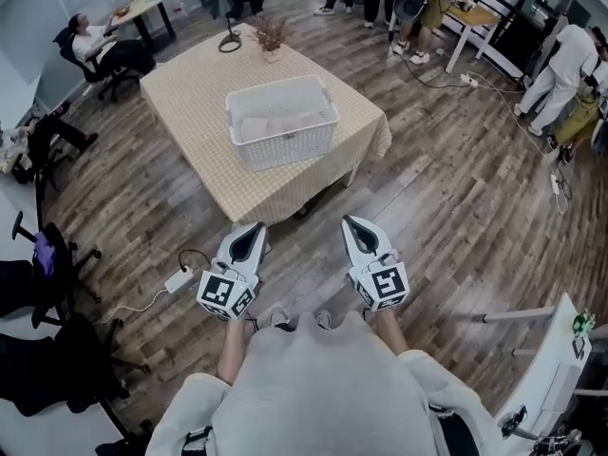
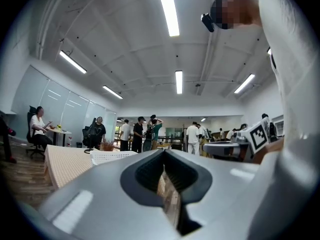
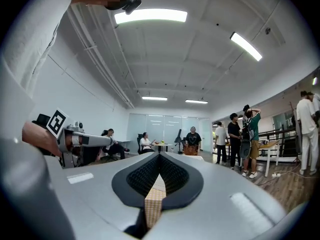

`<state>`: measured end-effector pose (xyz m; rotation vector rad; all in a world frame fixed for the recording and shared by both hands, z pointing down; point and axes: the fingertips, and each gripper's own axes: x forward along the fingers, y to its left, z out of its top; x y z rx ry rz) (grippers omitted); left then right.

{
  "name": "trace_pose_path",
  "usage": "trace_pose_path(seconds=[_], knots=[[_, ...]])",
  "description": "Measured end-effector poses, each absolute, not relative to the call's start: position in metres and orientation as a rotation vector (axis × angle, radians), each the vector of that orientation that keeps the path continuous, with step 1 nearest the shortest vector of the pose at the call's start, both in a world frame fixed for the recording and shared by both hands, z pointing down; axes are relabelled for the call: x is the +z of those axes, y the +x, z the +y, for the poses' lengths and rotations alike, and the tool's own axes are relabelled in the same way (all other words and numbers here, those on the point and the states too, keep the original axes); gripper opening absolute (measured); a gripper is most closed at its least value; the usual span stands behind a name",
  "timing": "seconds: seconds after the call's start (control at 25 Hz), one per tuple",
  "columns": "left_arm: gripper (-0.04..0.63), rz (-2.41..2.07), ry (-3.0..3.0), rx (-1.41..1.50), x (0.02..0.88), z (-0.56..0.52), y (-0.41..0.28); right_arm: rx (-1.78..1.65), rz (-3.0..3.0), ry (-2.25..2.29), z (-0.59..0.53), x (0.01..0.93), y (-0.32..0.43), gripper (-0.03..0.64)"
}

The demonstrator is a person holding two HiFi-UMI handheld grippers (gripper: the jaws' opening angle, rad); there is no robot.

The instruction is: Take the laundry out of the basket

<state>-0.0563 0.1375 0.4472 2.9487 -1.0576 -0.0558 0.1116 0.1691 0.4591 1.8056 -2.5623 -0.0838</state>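
While I stand well back from the checked table (image 1: 190, 103), the head view shows my left gripper (image 1: 255, 228) and right gripper (image 1: 351, 221) level and side by side. Both have their jaws together and carry nothing. The white basket (image 1: 285, 148) sits mid-table with pale laundry (image 1: 271, 122) folded inside.

In the left gripper view, the left gripper's (image 2: 164, 152) tips meet, and the basket (image 2: 112, 156) lies far off to their left. In the right gripper view, the right gripper (image 3: 160, 155) is likewise pressed together, with nothing between its jaws.

To begin well, I judge I should step close, part the jaws above the rim, and pinch only cloth, never the basket's wall.
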Motion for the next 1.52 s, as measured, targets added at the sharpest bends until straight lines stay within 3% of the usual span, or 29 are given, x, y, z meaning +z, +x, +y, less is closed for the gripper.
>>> trace_pose_path(seconds=[0.84,1.52], knots=[[0.011,-1.238,2.862,-0.032,0.463,0.128,-0.061,-0.044,-2.664,1.677,0.142,0.478,0.117,-0.002],[0.011,-1.165,2.880,-0.102,0.465,-0.048,-0.052,-0.054,-2.587,1.688,-0.019,0.484,0.118,-0.002]])
